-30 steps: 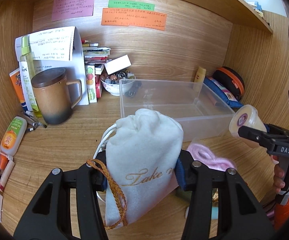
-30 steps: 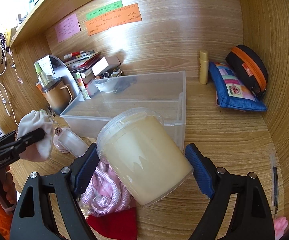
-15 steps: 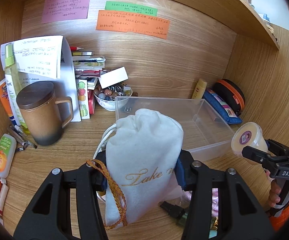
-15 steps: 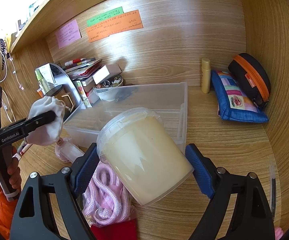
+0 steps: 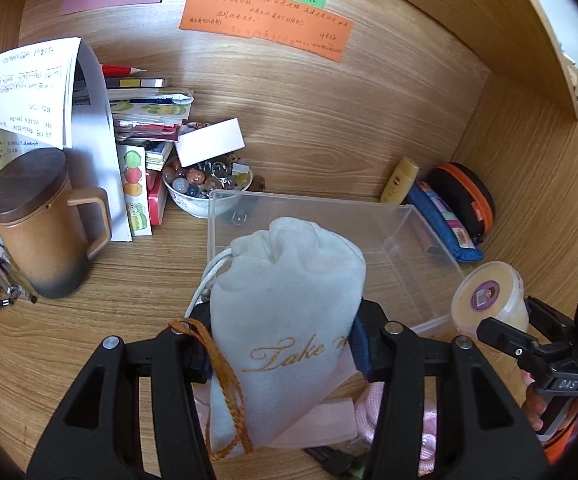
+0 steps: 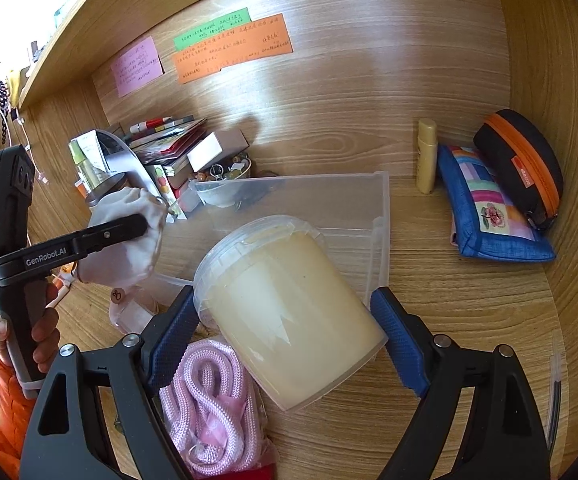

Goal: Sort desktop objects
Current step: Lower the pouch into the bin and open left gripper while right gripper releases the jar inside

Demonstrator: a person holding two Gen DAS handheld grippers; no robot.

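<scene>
My left gripper (image 5: 281, 340) is shut on a white drawstring pouch (image 5: 289, 312) with gold lettering and holds it in the air in front of the clear plastic bin (image 5: 421, 264). The pouch also shows in the right wrist view (image 6: 129, 244). My right gripper (image 6: 285, 316) is shut on a cream-filled clear plastic tub (image 6: 285, 308), held above the desk by the bin's near edge (image 6: 381, 240). The tub also shows in the left wrist view (image 5: 489, 296). The bin looks empty.
A pink rope coil (image 6: 205, 396) lies on the desk below the grippers. A brown lidded mug (image 5: 41, 224), papers, books and a bowl of beads (image 5: 209, 184) stand at back left. A yellow tube (image 6: 427, 156), blue pouch (image 6: 493, 212) and black-orange case (image 6: 525, 164) sit at right.
Both grippers have risen and moved towards the bin with their loads. The left view now looks down into the bin from higher up.
</scene>
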